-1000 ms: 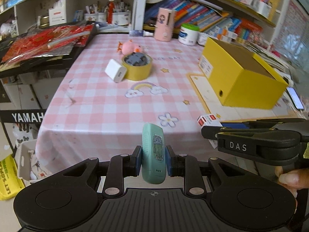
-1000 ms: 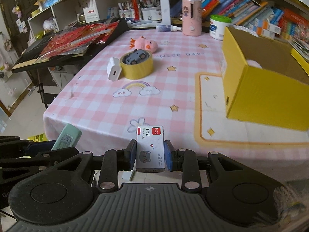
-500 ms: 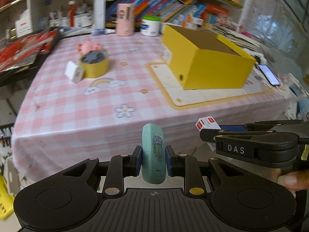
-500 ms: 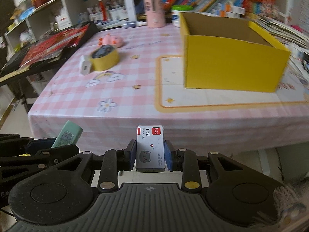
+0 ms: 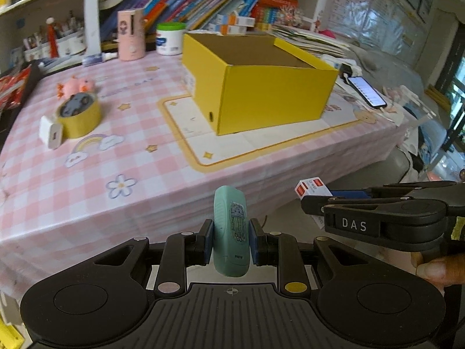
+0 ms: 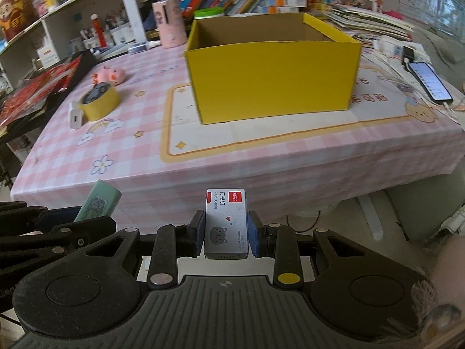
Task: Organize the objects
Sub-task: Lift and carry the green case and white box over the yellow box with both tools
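My left gripper is shut on a mint-green rounded eraser-like case with a jellyfish sticker, held in front of the table edge. My right gripper is shut on a small white staple box with red labels and a cat drawing. Each gripper shows at the side of the other's view: the staple box at the right, the green case at the left. An open yellow cardboard box stands on a cream mat on the pink checked tablecloth, beyond both grippers.
A yellow tape roll with a toy car in it, a white charger and a pink pig toy lie at the table's left. A phone lies at the right edge. Shelves of books stand behind. A thumb shows at the lower right.
Both grippers have swung to the right along the table's front edge, each keeping its object. The yellow box now sits near the middle of both views.
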Available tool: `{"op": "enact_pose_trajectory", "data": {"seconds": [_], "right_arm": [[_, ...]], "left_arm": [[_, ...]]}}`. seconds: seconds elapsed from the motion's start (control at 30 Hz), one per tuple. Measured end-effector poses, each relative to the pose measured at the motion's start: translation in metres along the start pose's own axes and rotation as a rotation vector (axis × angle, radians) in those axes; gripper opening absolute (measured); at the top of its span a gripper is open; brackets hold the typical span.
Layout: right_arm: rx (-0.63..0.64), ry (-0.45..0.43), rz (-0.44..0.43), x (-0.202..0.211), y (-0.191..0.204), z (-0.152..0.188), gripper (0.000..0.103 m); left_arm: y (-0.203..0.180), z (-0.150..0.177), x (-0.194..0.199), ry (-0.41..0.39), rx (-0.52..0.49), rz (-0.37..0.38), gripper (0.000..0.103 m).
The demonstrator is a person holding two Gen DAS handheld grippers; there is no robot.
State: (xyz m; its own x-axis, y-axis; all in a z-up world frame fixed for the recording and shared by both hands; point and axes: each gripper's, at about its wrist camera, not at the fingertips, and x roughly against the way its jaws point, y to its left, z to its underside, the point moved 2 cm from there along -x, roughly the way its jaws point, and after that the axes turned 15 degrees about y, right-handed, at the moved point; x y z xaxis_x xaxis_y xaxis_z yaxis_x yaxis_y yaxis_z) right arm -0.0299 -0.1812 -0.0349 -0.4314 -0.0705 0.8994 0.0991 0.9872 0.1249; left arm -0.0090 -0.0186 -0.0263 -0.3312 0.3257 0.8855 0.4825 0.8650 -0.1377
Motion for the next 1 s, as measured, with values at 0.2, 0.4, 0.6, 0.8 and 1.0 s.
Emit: {"op": "enact_pose_trajectory", "data": {"seconds": [0.2,0.4,0.6,0.8,1.0], "right_arm": [[-0.028,0.004,0.009,-0.002,-0.018,-0.009,0.028],[-0.023,0.008,0.012,-0.007,-0.03,-0.023,0.028],[-0.034,0.0,0.015,-0.009,-0.048,-0.041,0.028],[-0.049,-0.094,0.007,0.005,-0.07,-0.068,0.028],[-0.033,-0.235,0.006,0.026,-0.091,-0.114,0.028]], "left_arm": [[-0.01,-0.015,-0.009,0.004,-0.018,0.008,0.023],[-0.017,-0.033,-0.019,0.003,-0.029,0.011,0.023],[-0.03,-0.057,-0.027,-0.016,-0.061,0.016,0.023],[-0.043,-0.089,-0.021,-0.115,-0.095,0.018,0.023],[-0.051,-0.133,-0.014,-0.219,-0.11,0.003,0.023]]}}
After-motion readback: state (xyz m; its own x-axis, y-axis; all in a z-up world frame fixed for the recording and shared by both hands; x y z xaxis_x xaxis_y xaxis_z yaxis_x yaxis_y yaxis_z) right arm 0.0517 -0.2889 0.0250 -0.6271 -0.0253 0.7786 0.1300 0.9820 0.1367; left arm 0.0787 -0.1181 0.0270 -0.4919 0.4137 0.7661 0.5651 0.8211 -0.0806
